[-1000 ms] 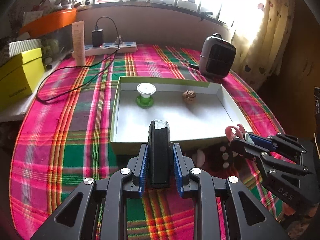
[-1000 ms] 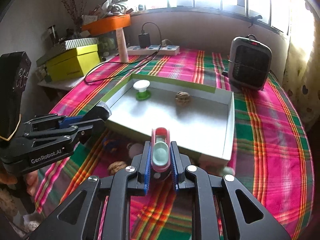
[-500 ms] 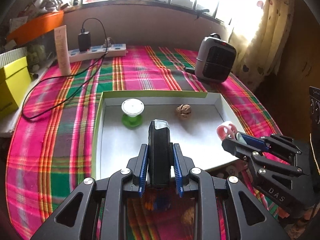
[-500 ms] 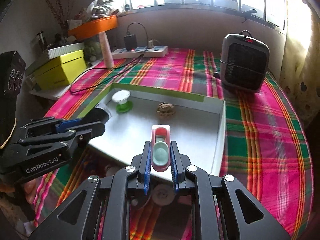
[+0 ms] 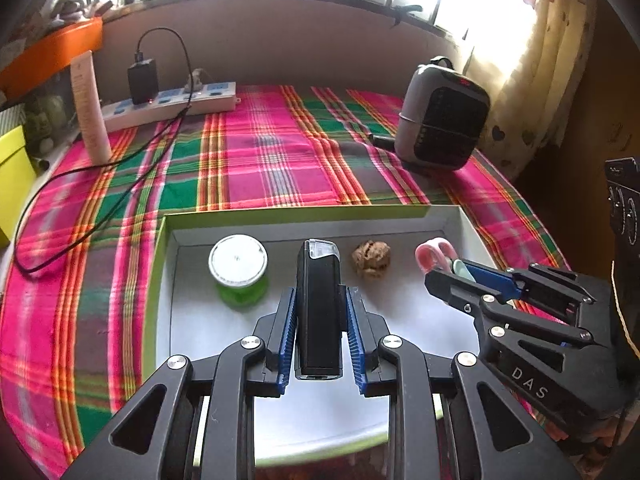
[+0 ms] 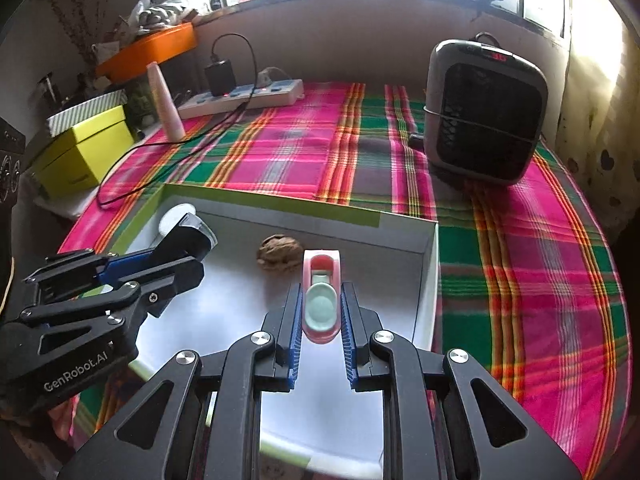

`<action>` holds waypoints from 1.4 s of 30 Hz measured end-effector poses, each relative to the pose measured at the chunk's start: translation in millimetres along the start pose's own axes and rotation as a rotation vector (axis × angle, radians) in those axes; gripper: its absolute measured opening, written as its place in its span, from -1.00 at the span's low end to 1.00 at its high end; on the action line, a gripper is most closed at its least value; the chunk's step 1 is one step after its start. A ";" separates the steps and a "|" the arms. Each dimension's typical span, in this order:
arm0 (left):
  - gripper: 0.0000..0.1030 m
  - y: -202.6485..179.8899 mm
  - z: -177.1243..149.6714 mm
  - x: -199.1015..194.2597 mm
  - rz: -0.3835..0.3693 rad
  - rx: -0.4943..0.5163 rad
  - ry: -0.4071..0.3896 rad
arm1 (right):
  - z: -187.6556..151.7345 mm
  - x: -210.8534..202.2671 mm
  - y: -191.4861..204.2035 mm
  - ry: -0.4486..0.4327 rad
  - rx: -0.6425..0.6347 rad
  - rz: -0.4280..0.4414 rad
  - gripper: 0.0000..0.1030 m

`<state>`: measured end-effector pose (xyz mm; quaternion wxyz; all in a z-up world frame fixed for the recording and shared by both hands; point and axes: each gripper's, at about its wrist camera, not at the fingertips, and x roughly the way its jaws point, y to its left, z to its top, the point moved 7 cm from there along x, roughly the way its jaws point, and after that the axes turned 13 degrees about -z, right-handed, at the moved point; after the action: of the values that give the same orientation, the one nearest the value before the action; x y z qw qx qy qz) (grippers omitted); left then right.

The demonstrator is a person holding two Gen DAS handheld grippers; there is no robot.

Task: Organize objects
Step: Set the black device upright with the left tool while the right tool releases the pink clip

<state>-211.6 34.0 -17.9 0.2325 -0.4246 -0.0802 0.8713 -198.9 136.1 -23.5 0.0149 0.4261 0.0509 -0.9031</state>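
Gripping a black lighter (image 5: pixel 318 304) by its flat sides, the left gripper (image 5: pixel 319 336) hangs over the white tray (image 5: pixel 472 228); the right gripper (image 6: pixel 320 316) clamps small pink scissors (image 6: pixel 321 292) by their handles. Both look light, rigid, probably slick. Beyond lie a walnut (image 5: pixel 371 259) and green spool (image 5: pixel 239 274).

The surface (image 5: pixel 280 160) wore a plaid cloth of pink, green and orange. On it at the near side lay a shallow white tray with a green rim (image 5: pixel 296 213). At the far left sat a white power strip (image 5: pixel 172 106) with a black charger (image 5: pixel 142 80) and a cable (image 5: pixel 80 172); a pale tube (image 5: pixel 90 108) stood beside it. A grey heater (image 5: pixel 440 120) stood far right.
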 end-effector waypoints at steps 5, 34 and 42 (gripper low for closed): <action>-0.57 3.3 5.9 15.8 0.002 0.001 0.020 | 3.4 15.9 -3.8 0.032 0.012 -0.012 -0.64; -0.56 10.9 9.3 37.9 0.017 -0.001 0.060 | 8.3 28.7 -5.7 0.034 0.006 -0.031 -0.64; -0.44 10.5 9.4 37.0 0.013 0.001 0.053 | 9.1 28.2 -4.7 0.036 0.012 -0.040 -0.64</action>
<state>-242.1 42.8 -41.6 0.2291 -0.4479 -0.0711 0.8613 -224.2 140.3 -39.2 -0.0068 0.4413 0.0543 -0.8957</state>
